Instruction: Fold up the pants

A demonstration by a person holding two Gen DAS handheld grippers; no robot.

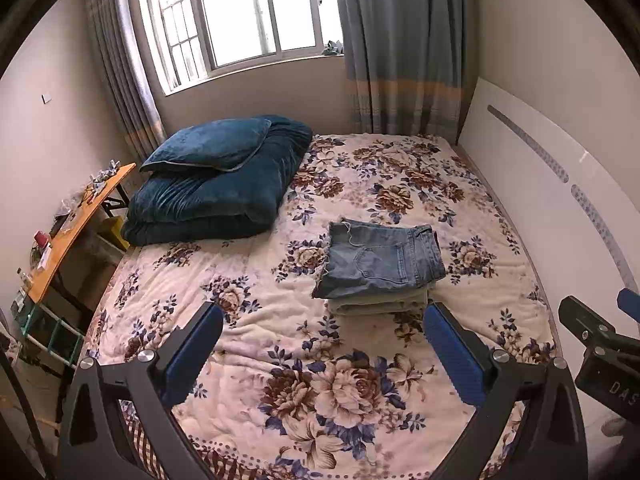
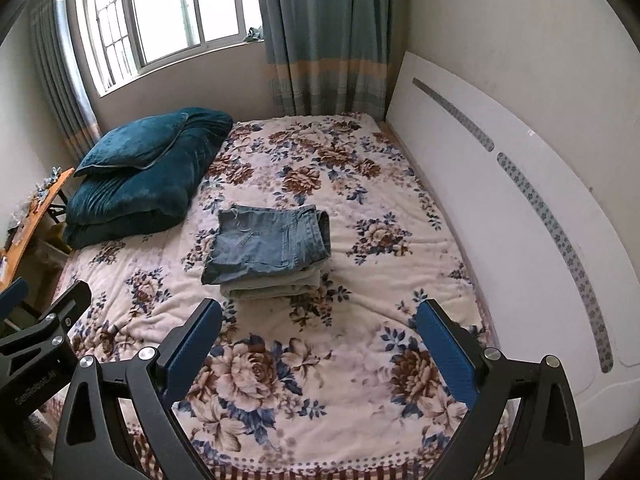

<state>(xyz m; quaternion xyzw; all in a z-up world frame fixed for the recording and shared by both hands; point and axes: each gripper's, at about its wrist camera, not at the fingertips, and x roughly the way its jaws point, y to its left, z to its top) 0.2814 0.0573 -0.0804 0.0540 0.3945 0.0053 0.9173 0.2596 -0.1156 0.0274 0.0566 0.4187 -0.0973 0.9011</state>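
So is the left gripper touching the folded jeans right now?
Apart. In the left wrist view the left gripper is open, with bare floral blanket showing between its fingertips and the folded jeans. The right wrist view agrees.

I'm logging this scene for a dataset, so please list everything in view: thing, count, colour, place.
Folded jeans: one, blue denim, top of a small stack mid-bed.
Folded garment: at least one, pale grey-green, under the jeans.
Bed cover: one, cream with brown and blue flowers, over the bed.
Pillow: one, dark teal, on the quilt.
Folded quilt: one, dark teal, far left of bed.
Headboard: one, white, right of bed.
Curtains: two, grey-blue, flanking the window.
Side table: one, orange top, cluttered, left of bed.
Left gripper: open, empty, above the bed.
Right gripper: open, empty, above the bed.
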